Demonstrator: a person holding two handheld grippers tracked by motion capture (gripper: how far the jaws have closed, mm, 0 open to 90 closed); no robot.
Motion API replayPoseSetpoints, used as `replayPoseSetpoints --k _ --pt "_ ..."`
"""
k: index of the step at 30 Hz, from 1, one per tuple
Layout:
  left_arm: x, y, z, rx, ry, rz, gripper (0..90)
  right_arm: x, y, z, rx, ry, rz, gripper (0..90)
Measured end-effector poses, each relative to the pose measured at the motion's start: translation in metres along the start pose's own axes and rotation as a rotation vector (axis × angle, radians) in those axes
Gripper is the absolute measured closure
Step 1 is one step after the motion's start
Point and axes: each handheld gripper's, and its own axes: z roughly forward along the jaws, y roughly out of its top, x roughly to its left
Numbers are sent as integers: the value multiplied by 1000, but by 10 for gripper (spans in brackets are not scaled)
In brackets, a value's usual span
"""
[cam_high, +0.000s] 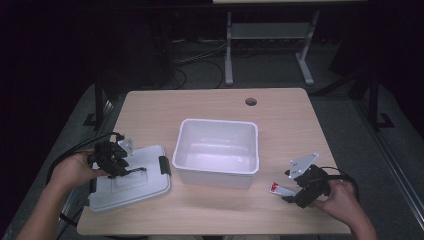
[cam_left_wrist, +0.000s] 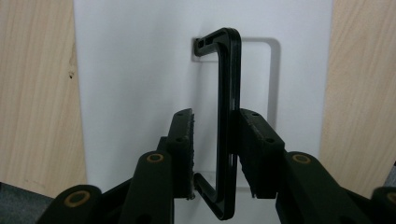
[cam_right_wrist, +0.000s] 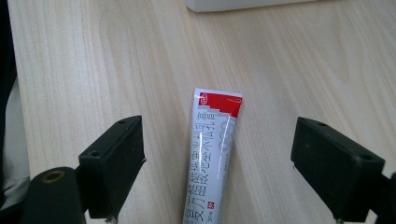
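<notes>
A white lid (cam_high: 132, 187) lies flat at the table's left, with a black latch (cam_high: 164, 165) on its right edge. My left gripper (cam_high: 125, 169) hangs over it. In the left gripper view the lid's (cam_left_wrist: 135, 70) black handle (cam_left_wrist: 231, 84) stands raised between the jaws of the left gripper (cam_left_wrist: 216, 116). The right pad (cam_left_wrist: 254, 140) touches the handle and a narrow gap remains at the left pad. A red-and-white tube (cam_high: 278, 189) lies on the table at the right. My right gripper (cam_right_wrist: 219, 128) stands wide open around the tube (cam_right_wrist: 212, 158), apart from it on both sides.
An open white bin (cam_high: 216, 131) sits in the table's middle, between lid and tube; its near corner (cam_right_wrist: 233, 3) shows beyond the tube. A round cable hole (cam_high: 251, 102) lies at the far edge. Bare wood lies behind the bin.
</notes>
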Motion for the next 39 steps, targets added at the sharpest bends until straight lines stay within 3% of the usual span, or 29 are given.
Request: replayPoseSetpoints --k 15,34,39 --pt "-7 -3 -5 -16 11 -4 536 -1 2 -2 22 4 2 166" --pt "-10 -8 -9 -34 30 -15 496 -4 -5 -7 102 8 4 173" --pt "-10 -9 -10 -34 36 -18 485 -4 -9 -8 123 22 4 211"
